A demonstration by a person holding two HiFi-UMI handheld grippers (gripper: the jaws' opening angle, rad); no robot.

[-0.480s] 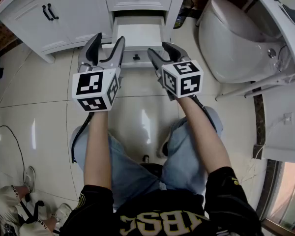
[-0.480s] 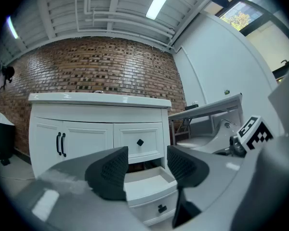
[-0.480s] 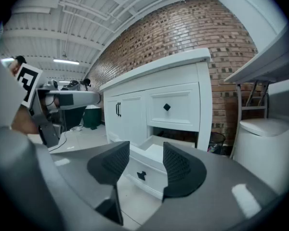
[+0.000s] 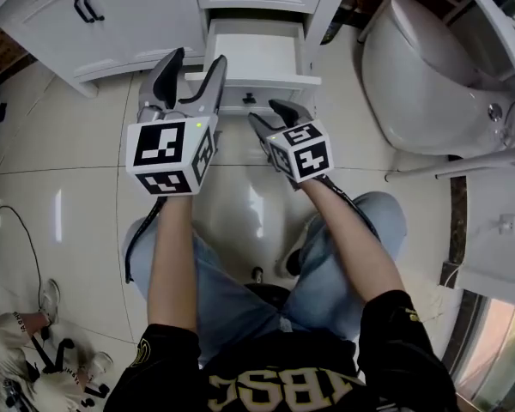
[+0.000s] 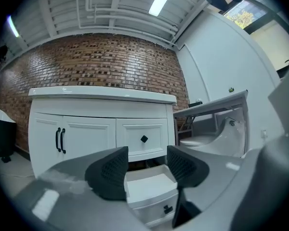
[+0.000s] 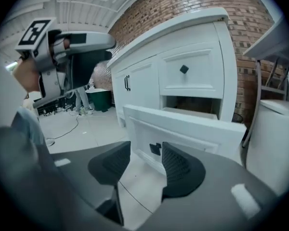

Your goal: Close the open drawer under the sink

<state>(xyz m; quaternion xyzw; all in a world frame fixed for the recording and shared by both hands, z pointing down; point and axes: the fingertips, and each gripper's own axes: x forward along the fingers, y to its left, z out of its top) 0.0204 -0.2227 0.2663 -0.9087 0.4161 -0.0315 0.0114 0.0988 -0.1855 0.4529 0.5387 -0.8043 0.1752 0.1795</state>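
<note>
The white drawer [image 4: 256, 60] stands pulled out from the vanity, with a small black knob [image 4: 250, 99] on its front panel. My left gripper [image 4: 195, 67] hovers open just left of the drawer's front, above it, with nothing between its jaws. From the left gripper view I look down into the empty drawer [image 5: 151, 189] between the left gripper's [image 5: 147, 170] pads. My right gripper [image 4: 270, 117] is open, low before the drawer front, a little right of the knob. In the right gripper view the knob [image 6: 155, 148] shows in the gap of the right gripper [image 6: 146, 165], a short way ahead, untouched.
The vanity's double doors [image 4: 112, 15] with black handles are left of the drawer, and a shut drawer [image 6: 190, 71] sits above it. A white toilet [image 4: 421, 67] stands close on the right. A cable [image 4: 17, 230] lies on the glossy tiled floor at left.
My right gripper has sunk lower in front of the drawer's front panel. The left gripper has kept its place. The drawer has not moved.
</note>
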